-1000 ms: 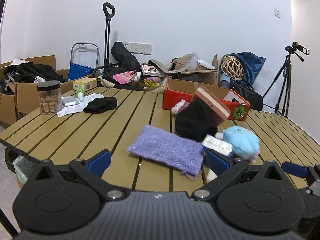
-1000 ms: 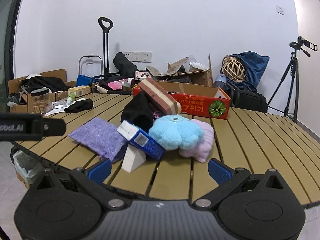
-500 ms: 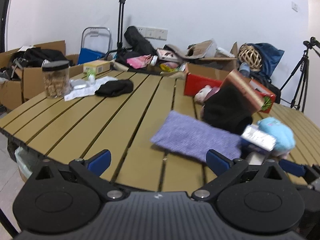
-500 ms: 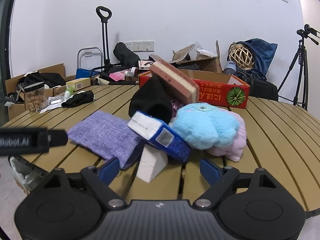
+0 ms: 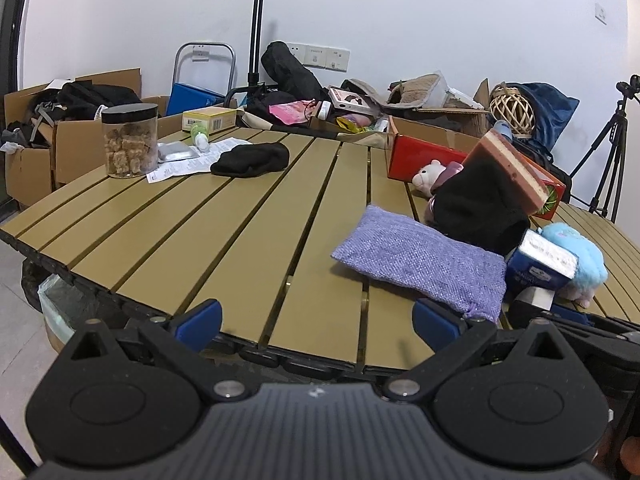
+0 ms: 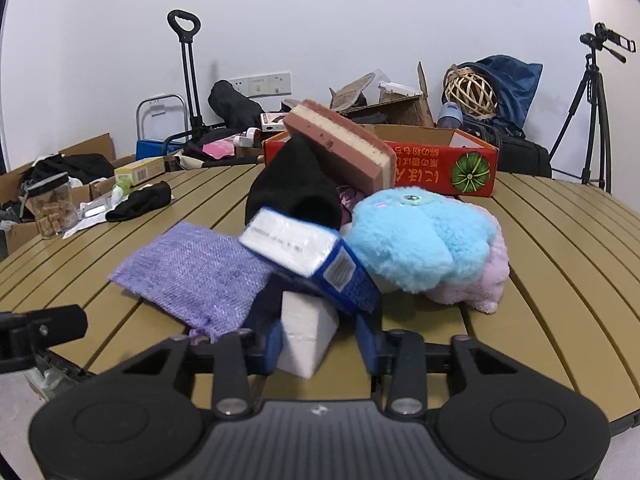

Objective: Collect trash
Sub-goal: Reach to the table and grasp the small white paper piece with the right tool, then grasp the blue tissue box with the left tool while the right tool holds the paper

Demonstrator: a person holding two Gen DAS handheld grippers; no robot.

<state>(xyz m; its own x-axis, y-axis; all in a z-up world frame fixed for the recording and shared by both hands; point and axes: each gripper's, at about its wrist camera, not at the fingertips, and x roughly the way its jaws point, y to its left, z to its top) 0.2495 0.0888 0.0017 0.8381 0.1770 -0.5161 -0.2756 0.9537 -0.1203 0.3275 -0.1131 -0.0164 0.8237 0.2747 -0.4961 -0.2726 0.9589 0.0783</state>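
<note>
A white foam block (image 6: pixel 306 334) lies at the table's near edge under a blue tissue pack (image 6: pixel 308 258). My right gripper (image 6: pixel 320 344) has its blue pads narrowed around the foam block, one on each side; contact is unclear. The foam block (image 5: pixel 534 298) and tissue pack (image 5: pixel 540 266) also show in the left wrist view. My left gripper (image 5: pixel 316 320) is open and empty at the table's near edge, left of the pile. A purple pouch (image 6: pixel 196 274) lies next to the foam.
A blue plush (image 6: pixel 416 240), black hat (image 6: pixel 296 192), striped sponge block (image 6: pixel 340 148) and red box (image 6: pixel 440 168) crowd the pile. A jar (image 5: pixel 128 140), papers and a black cloth (image 5: pixel 252 159) sit far left. A lined bin (image 5: pixel 64 308) stands below the table edge.
My right gripper moved forward to the foam block and its pads closed in around it. My left gripper drifted left and back, still open.
</note>
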